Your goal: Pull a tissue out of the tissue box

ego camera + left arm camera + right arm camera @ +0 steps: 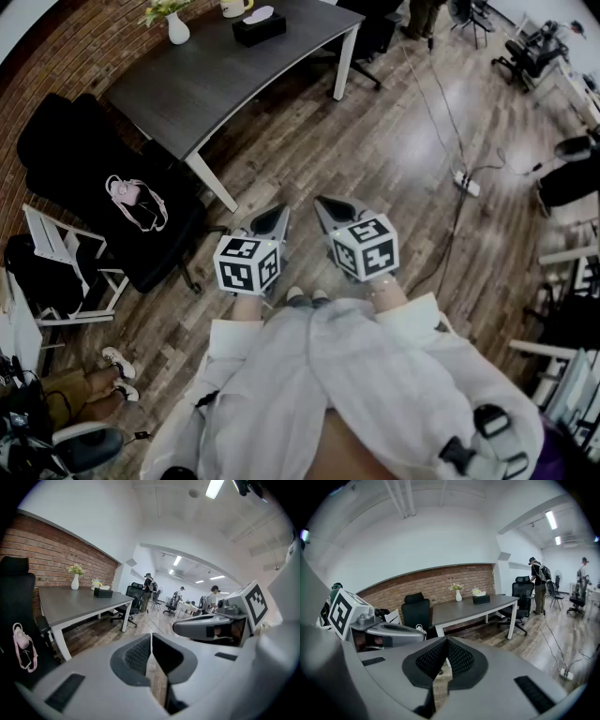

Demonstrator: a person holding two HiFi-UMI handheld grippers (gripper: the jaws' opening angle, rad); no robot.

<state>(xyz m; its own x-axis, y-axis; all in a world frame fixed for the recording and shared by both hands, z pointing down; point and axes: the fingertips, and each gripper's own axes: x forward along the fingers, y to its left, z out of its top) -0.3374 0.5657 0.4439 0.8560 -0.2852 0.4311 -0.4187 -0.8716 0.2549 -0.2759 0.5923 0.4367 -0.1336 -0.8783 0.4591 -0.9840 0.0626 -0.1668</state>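
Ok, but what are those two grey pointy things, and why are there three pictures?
They are tongs that a person holds, one in each hand. One camera sits on the person's head and looks down at the left tongs and the right tongs. The other two cameras ride on the tongs themselves. Both tongs are closed and hold nothing. Far off, on the dark table, stands a black tissue box near a white vase of flowers.
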